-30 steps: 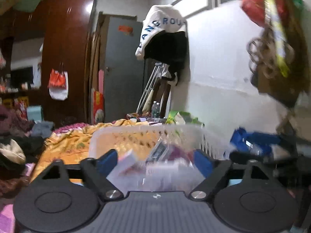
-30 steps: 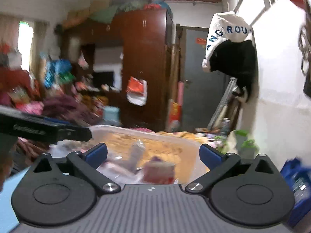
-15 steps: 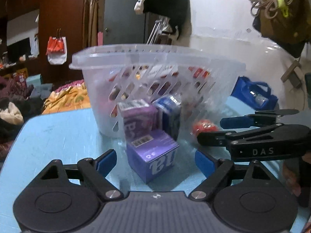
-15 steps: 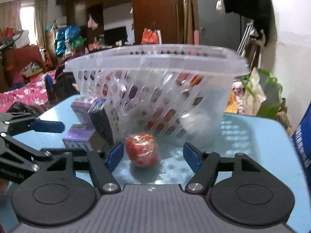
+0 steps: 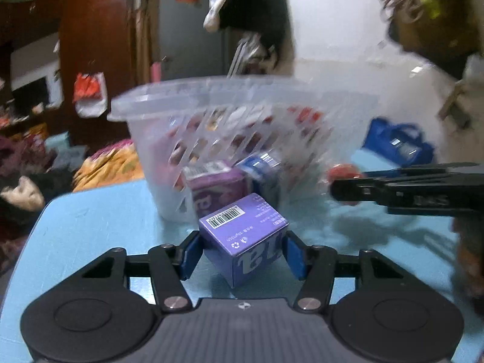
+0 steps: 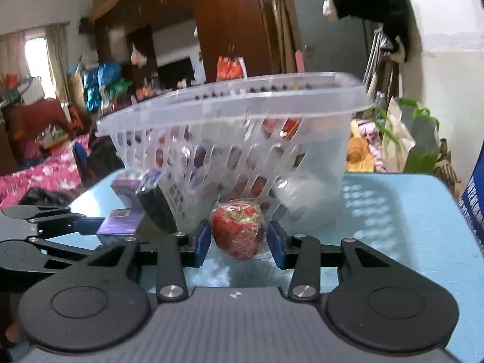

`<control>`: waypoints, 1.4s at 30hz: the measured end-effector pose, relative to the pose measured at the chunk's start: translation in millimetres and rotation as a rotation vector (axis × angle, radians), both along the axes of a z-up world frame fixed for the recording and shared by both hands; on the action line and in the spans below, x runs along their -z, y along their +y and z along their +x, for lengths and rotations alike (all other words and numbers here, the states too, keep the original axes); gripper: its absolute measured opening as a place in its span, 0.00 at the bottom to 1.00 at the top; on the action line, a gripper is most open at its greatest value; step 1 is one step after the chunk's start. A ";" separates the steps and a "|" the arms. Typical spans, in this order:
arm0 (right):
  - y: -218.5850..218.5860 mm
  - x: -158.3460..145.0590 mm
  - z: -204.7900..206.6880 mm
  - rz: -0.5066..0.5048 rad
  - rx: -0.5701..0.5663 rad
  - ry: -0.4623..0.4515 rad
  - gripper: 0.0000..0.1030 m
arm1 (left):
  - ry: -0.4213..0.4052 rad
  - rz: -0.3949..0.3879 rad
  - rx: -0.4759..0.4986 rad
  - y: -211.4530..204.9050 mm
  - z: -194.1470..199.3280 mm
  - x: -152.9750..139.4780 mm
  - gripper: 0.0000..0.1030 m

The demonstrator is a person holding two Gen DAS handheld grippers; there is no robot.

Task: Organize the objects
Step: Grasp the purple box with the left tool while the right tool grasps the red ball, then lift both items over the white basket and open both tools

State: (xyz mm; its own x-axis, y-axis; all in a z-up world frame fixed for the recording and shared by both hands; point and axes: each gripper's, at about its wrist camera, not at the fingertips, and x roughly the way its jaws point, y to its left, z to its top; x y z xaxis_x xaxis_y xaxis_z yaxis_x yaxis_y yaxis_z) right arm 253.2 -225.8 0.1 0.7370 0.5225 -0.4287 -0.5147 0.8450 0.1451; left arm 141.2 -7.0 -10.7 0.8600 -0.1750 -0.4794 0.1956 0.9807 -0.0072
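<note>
Gripping on both sides: your left gripper (image 5: 242, 254) has its blue pads (image 5: 189, 255) pressed against a purple box (image 5: 245, 237), turned corner-on, sitting on the blue table (image 5: 90, 236). Your right gripper (image 6: 239, 243) is clamped on a red wrapped ball (image 6: 237, 231), also at table level. Both items sit just in front of the clear plastic basket (image 6: 230, 103), which holds more packets; contents too blurred to name. Another purple box (image 5: 216, 187) and a dark blue carton (image 5: 261, 175) lean against the basket wall.
</note>
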 end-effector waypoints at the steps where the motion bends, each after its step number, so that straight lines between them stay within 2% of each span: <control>1: -2.0 -1.7 -0.8 0.006 0.005 -0.010 0.44 | -0.024 -0.008 0.012 3.5 -7.3 -1.9 0.60; 4: -6.4 -3.7 -3.5 0.037 0.002 -0.022 0.44 | -0.082 -0.048 0.046 14.2 -19.0 -5.7 0.60; 8: -4.0 -4.8 -2.8 0.042 -0.002 -0.031 0.44 | -0.077 -0.117 0.059 21.9 -16.3 -4.1 0.60; 15: 8.1 -7.8 -18.2 -0.009 -0.023 -0.120 0.44 | -0.112 -0.136 0.058 25.0 -17.2 -4.5 0.60; 22: 10.3 -9.3 -27.4 0.005 -0.027 -0.177 0.44 | -0.166 -0.165 0.045 32.0 -25.0 -6.7 0.60; 28: 9.7 -9.8 -30.1 0.024 -0.025 -0.199 0.44 | -0.194 -0.204 0.022 40.0 -27.6 -9.2 0.60; 42: 9.6 -10.2 -37.9 0.039 -0.025 -0.249 0.44 | -0.215 -0.189 0.020 38.0 -31.6 -10.5 0.60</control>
